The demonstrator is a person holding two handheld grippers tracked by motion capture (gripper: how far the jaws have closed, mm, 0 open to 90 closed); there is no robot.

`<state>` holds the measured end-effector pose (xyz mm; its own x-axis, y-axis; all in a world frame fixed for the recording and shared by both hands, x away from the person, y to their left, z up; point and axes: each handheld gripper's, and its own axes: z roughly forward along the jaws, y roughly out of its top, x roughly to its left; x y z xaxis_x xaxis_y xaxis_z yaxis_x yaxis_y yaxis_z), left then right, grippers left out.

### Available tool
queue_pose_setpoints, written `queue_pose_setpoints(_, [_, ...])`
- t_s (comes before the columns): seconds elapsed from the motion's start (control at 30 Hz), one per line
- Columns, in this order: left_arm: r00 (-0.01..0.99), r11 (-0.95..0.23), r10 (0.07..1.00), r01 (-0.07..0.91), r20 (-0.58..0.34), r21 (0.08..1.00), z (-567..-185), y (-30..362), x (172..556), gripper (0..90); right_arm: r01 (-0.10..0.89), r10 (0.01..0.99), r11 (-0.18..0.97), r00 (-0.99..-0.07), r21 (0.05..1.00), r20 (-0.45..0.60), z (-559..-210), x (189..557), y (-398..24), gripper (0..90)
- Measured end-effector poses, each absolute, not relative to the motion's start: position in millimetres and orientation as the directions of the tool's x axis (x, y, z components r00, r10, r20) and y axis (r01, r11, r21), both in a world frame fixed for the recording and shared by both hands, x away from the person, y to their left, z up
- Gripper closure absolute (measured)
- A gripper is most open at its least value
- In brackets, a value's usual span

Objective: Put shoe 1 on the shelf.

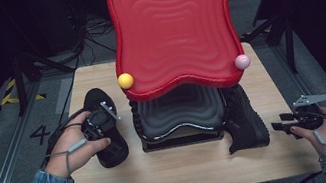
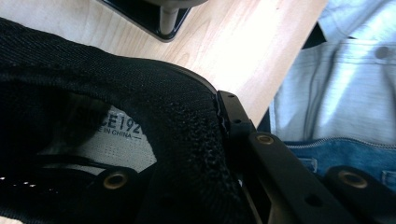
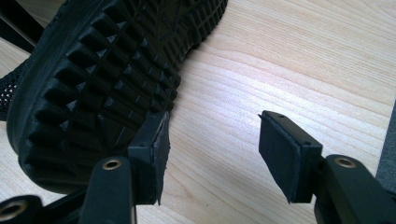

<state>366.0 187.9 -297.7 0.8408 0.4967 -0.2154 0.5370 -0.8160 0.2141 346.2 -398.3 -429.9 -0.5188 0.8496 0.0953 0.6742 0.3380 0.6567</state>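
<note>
A black shoe [image 1: 113, 153] lies on the left of the wooden table [image 1: 185, 169]. My left gripper [image 1: 99, 125] is shut on its collar. In the left gripper view the shoe's mesh collar [image 2: 177, 121] sits between the jaws of the left gripper [image 2: 196, 154], one inside above the printed insole [image 2: 112, 130] and one outside. A second black shoe [image 1: 244, 117] lies on its side right of the stand, its lugged sole [image 3: 102, 84] turned to my right gripper [image 3: 215, 154]. The right gripper [image 1: 278, 123] is open just beside that sole, holding nothing.
A big red apple-shaped tray [image 1: 173, 29] stands over the table's middle on a black ribbed stand [image 1: 177, 114]. A yellow ball [image 1: 125, 81] and a pink ball [image 1: 242, 62] sit at its lower corners. Dark floor with cables surrounds the table.
</note>
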Motion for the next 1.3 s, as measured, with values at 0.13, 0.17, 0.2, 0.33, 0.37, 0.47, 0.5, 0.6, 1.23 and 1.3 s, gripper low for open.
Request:
queue_pose_setpoints(0.13, [0.851,-0.825,0.485,0.522,-0.200,0.219,-276,189,364,86.3,0.675,0.850,0.337,-0.518,0.657,0.096,-430,346,-398,44.0])
queue_pose_setpoints(0.17, [0.855,-0.828,0.481,0.516,-0.195,0.218,-271,190,363,86.3,0.675,0.851,0.336,-0.517,0.656,0.096,-430,346,-399,43.9])
queue_pose_setpoints(0.2, [0.855,-0.828,0.481,0.516,-0.195,0.218,-271,190,363,86.2,0.675,0.851,0.336,-0.517,0.657,0.096,-430,346,-399,43.9])
queue_pose_setpoints(0.33, [0.855,-0.828,0.483,0.516,-0.187,0.219,-249,190,361,86.3,0.675,0.850,0.336,-0.517,0.657,0.096,-430,346,-399,43.9])
queue_pose_setpoints(0.37, [0.855,-0.828,0.483,0.516,-0.187,0.219,-249,190,361,86.2,0.675,0.850,0.337,-0.518,0.657,0.096,-430,346,-399,43.9])
queue_pose_setpoints(0.47, [0.856,-0.825,0.482,0.515,-0.188,0.233,-233,190,360,86.2,0.675,0.849,0.338,-0.519,0.656,0.097,-430,346,-399,43.8])
queue_pose_setpoints(0.5, [0.856,-0.823,0.483,0.516,-0.186,0.238,-230,190,359,86.2,0.675,0.849,0.338,-0.519,0.656,0.097,-430,346,-399,43.8])
queue_pose_setpoints(0.6, [0.861,-0.827,0.477,0.507,-0.176,0.241,-222,189,358,86.2,0.674,0.849,0.336,-0.519,0.658,0.099,-430,346,-399,43.8])
queue_pose_setpoints(1.23, [0.864,-0.822,0.494,0.500,-0.096,0.272,-153,179,344,86.0,0.670,0.846,0.335,-0.523,0.662,0.101,-429,346,-400,43.8])
queue_pose_setpoints(1.3, [0.862,-0.820,0.499,0.502,-0.089,0.276,-145,179,343,85.9,0.675,0.844,0.336,-0.526,0.657,0.109,-429,346,-400,44.1])
